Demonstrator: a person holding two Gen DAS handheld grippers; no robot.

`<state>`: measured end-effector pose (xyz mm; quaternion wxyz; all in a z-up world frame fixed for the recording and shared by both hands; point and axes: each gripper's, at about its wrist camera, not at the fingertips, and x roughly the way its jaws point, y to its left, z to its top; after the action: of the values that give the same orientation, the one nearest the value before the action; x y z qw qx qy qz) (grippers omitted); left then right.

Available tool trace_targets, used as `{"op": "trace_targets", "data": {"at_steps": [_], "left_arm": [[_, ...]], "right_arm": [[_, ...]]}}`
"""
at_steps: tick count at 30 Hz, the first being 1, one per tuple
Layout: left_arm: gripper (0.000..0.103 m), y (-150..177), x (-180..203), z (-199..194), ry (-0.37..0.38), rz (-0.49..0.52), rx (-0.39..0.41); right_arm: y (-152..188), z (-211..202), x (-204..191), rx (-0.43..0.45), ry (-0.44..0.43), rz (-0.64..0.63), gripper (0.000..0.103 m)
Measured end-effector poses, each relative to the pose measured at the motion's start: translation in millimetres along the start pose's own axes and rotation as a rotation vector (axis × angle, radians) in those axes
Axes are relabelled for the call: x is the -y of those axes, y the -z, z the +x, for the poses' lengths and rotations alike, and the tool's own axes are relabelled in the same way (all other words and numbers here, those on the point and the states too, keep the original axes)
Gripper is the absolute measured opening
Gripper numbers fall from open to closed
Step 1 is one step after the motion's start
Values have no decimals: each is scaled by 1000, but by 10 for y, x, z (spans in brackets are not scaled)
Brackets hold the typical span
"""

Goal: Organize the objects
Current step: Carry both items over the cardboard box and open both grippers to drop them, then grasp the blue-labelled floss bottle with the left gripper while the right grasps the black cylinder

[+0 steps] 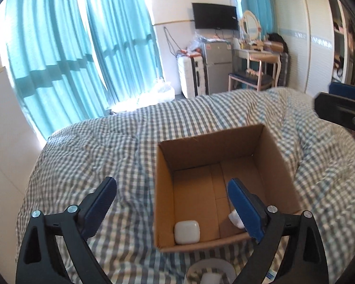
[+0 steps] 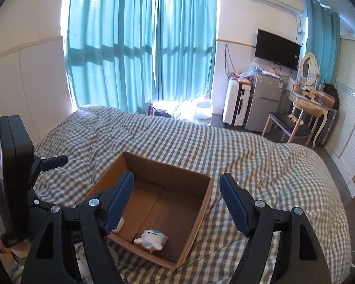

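Bed [image 1: 106, 146] covered by a grey-and-white checked quilt, with teal curtains [image 1: 59, 47] behind it. An open cardboard box [image 1: 275, 165] rests on the quilt, flaps absent, floor visible. Inside, against the near wall: a white rounded case [image 1: 186, 232] in the near-left corner as seen from the left wrist, and a small white plush [image 2: 151, 239] with pale blue markings, lying on the box floor. Left gripper [image 1: 171, 203]: jaws wide apart, empty, hovering over the box's near-left edge. Right gripper [image 2: 176, 200]: jaws wide apart, empty, above the box's near side. A white round object [image 1: 210, 272] lies on the quilt just before the box; identity unclear.
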<state>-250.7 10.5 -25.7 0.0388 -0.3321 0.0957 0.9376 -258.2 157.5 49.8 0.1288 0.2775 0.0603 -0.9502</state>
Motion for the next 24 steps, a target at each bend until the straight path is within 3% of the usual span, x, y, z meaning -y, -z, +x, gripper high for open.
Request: {"op": "trace_targets", "data": {"at_steps": [10, 14, 19, 24], "left_arm": [[103, 195, -273, -921, -48, -41, 40], [103, 436, -304, -1158, -15, -44, 42], [103, 790, -208, -1311, -41, -46, 11], [103, 1203, -60, -1267, -74, -57, -42]], "right_arm": [[62, -1066, -233, 72, 9, -32, 85], [227, -1336, -379, 69, 13, -56, 85], [589, -1491, -568, 40, 9, -98, 85], [1082, -1277, -697, -64, -17, -92, 85]]}}
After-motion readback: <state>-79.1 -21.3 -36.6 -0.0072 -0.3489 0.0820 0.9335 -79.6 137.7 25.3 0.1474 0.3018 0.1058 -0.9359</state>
